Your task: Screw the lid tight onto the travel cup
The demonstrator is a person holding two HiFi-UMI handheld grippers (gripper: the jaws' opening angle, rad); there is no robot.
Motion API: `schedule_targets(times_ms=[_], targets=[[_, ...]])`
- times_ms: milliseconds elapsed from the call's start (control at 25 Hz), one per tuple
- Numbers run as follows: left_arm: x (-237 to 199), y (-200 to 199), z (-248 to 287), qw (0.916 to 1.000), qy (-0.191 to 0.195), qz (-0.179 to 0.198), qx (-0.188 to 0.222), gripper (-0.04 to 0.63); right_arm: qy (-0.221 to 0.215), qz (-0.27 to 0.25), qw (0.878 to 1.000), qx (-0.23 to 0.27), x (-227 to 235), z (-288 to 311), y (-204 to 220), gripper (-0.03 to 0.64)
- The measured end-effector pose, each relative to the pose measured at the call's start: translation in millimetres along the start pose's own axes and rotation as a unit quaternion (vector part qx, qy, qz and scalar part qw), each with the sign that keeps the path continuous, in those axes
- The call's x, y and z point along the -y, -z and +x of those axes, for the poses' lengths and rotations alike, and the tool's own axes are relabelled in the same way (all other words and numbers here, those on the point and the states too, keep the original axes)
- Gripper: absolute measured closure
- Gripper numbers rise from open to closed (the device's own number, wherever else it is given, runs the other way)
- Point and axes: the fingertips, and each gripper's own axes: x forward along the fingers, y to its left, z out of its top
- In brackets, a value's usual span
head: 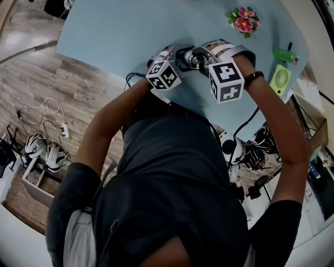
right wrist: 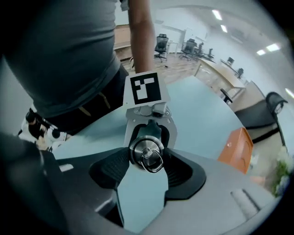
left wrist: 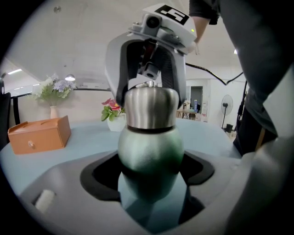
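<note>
**A:** While left tongs (left wrist: 151,181) clamp the green metal travel cup (left wrist: 149,151) near the edge of the pale blue counter (head: 130,31), right tongs (right wrist: 146,170) pinch its steel ring-topped lid (left wrist: 151,108). Risks?

**B:** Cross-threading if tilted. Smooth body may spin in the left grip.

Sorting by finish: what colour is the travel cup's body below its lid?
The travel cup body is metallic green; the left gripper view shows it best.

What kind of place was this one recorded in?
Probably an open-plan office: rows of desks with office chairs, ceiling strip lights, and a pedestal fan.
</note>
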Motion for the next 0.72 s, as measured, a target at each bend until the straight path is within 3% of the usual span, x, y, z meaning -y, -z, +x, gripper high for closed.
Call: schedule_targets(times_ms=[120, 200, 280, 400, 560, 640, 720], targets=[[-0.6, 0.3, -0.6, 0.9999, 0.010, -0.008, 0.001, 0.169, 0.030, 0.107, 0.994, 0.023, 4.6, -1.0, -0.7, 0.382], [-0.6, 0.1, -1.4, 0.9998, 0.016, -0.014, 0.002, 0.169, 0.058, 0.186, 0.980, 0.037, 7.3, -1.7, -1.4, 0.382], [-0.9, -0.3, -1.1, 0.9998, 0.017, -0.015, 0.001, 0.169, 0.093, 0.266, 0.958, 0.051, 9.2, -2.5, -0.1, 0.382], [0.1, -0.2, 0.1, 0.9999, 0.014, -0.008, -0.003, 0.169, 0.150, 0.373, 0.913, 0.065, 8.4, -3.6, 3.7, 0.383], [1.3, 0.5, -1.4, 0.9999, 0.012, 0.000, -0.007, 0.169, 0.208, 0.473, 0.853, 0.067, 9.6, -4.9, 2.8, 0.385], [1.3, 0.6, -1.3, 0.9999, 0.011, 0.003, -0.010, 0.167, 0.219, 0.500, 0.835, 0.068, 10.4, -5.3, 2.2, 0.385], [1.7, 0.7, -0.5, 0.9999, 0.011, 0.005, -0.012, 0.167, 0.221, 0.507, 0.830, 0.068, 9.9, -5.2, 2.5, 0.385]])
